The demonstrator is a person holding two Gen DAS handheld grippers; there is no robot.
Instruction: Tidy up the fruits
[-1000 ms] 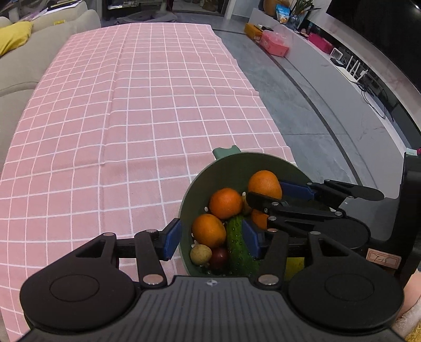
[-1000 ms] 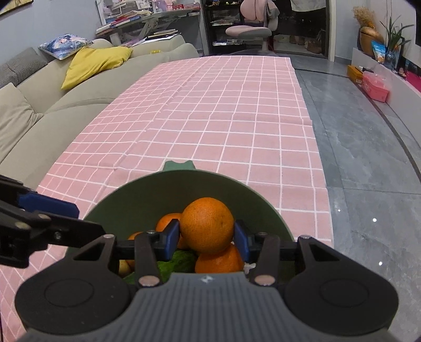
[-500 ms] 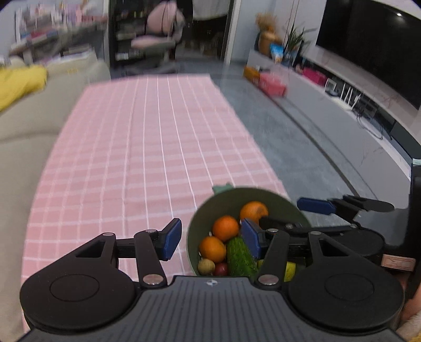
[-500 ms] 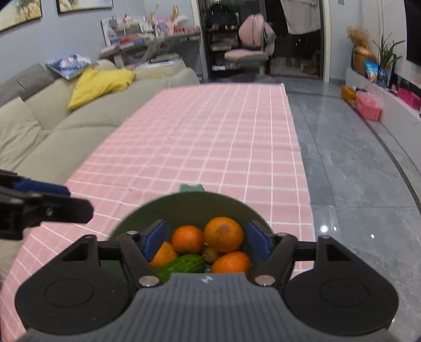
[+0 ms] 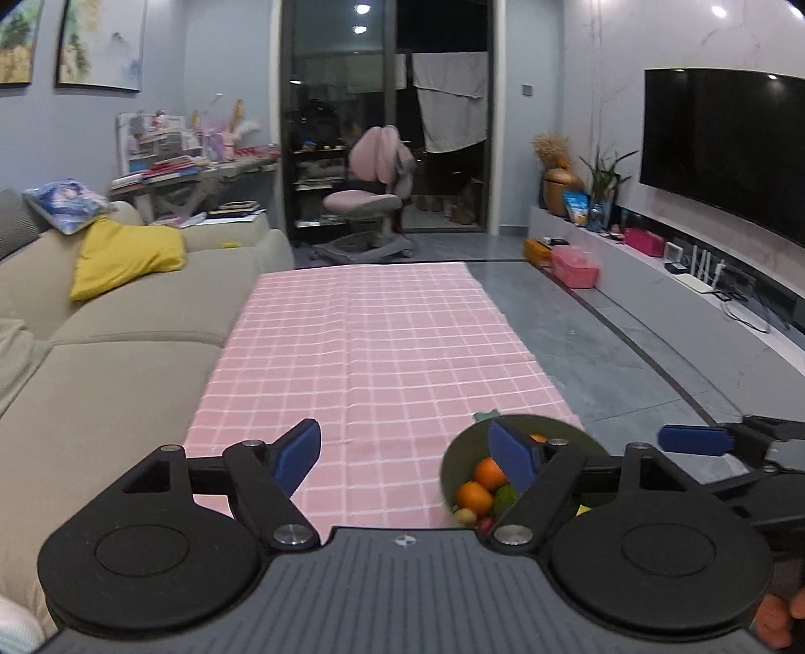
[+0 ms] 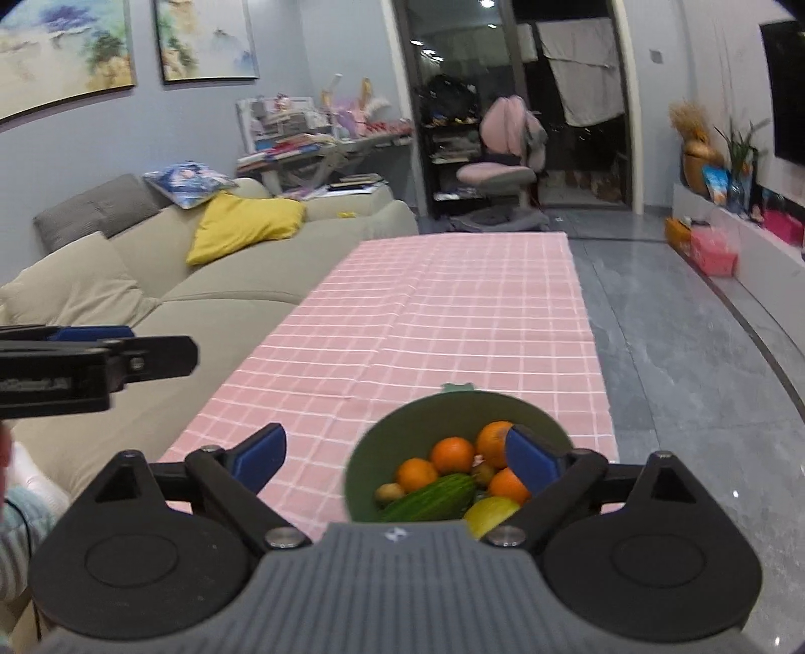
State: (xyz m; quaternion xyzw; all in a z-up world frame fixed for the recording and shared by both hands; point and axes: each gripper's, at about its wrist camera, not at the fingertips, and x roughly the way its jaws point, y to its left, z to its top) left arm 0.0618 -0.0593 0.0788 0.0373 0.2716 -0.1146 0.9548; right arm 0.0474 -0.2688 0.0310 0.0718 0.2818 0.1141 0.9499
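Right wrist view: both tools — right tool point(image 6: 397, 460) and left tool point(image 5: 410, 455) — hang spread and empty above the fruit-filled bowl point(image 6: 397, 442) at the desk's point(image 6: 427, 327) near edge — oranges point(image 6: 453, 455) look firm, round, roll-prone, so pinch one across its middle.

On the table point(image 6: 453, 312), near its front right corner: bowl point(image 6: 402, 432). In the bowl: oranges point(image 6: 453, 453), cucumber point(image 6: 432, 498) in front of them. Left of the table: sofa point(image 6: 201, 302); behind it: chair point(image 6: 503, 166).

A home living room: beige sofa point(image 6: 211, 281) with a yellow cushion point(image 6: 246, 226), wall-mounted television point(image 5: 724, 151), framed paintings point(image 6: 206, 40), pink desk chair point(image 5: 375, 176).
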